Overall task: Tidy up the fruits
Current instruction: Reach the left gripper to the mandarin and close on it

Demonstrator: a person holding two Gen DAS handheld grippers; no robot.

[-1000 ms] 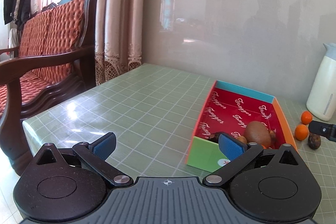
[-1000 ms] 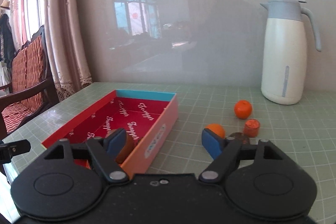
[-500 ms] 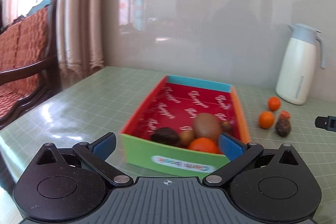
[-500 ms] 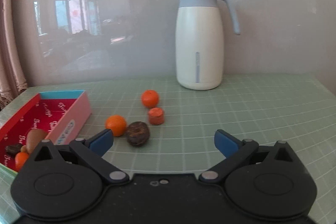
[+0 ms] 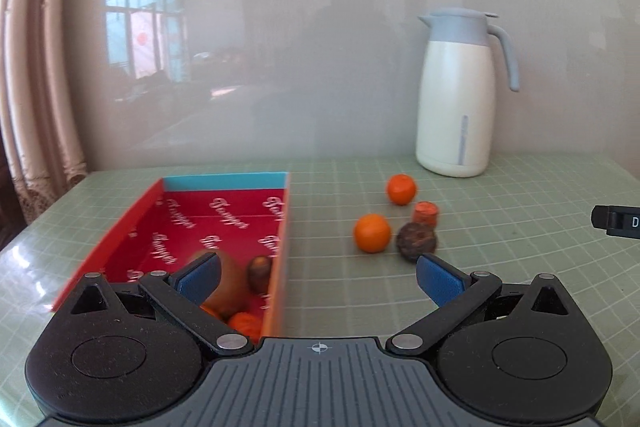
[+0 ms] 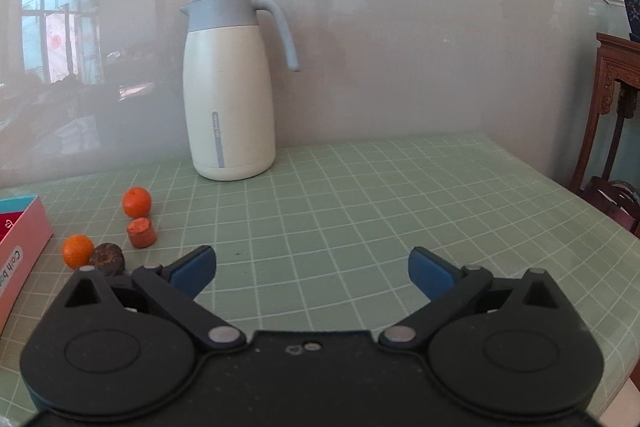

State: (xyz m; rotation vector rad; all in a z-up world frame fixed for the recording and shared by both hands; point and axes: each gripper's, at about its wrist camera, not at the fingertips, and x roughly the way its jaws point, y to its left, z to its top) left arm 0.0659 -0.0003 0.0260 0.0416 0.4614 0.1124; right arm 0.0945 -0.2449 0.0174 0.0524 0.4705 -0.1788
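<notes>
A red-lined cardboard box (image 5: 224, 223) lies on the green checked table and holds a brown kiwi (image 5: 232, 287), a dark date-like fruit (image 5: 259, 273) and small oranges (image 5: 244, 323). Right of the box lie two oranges (image 5: 372, 233) (image 5: 401, 189), a dark wrinkled fruit (image 5: 417, 241) and a short orange-red stub (image 5: 425, 213). My left gripper (image 5: 318, 277) stands open over the box's near right corner, nothing between its fingers. My right gripper (image 6: 310, 271) is open and empty, with the same loose fruit (image 6: 107, 258) at its left. The box's pink end (image 6: 20, 239) shows at the left edge.
A white thermos jug with a grey-blue lid (image 5: 460, 95) (image 6: 230, 83) stands at the back against the glossy wall. Curtains (image 5: 28, 67) hang at far left. A carved wooden stand (image 6: 616, 87) is beyond the table's right edge. The other gripper's tip (image 5: 618, 227) shows at right.
Both views have swung to the right: the left now faces the box and loose fruit instead of the sofa; the right has left the box behind and faces the jug. The right jaws have widened.
</notes>
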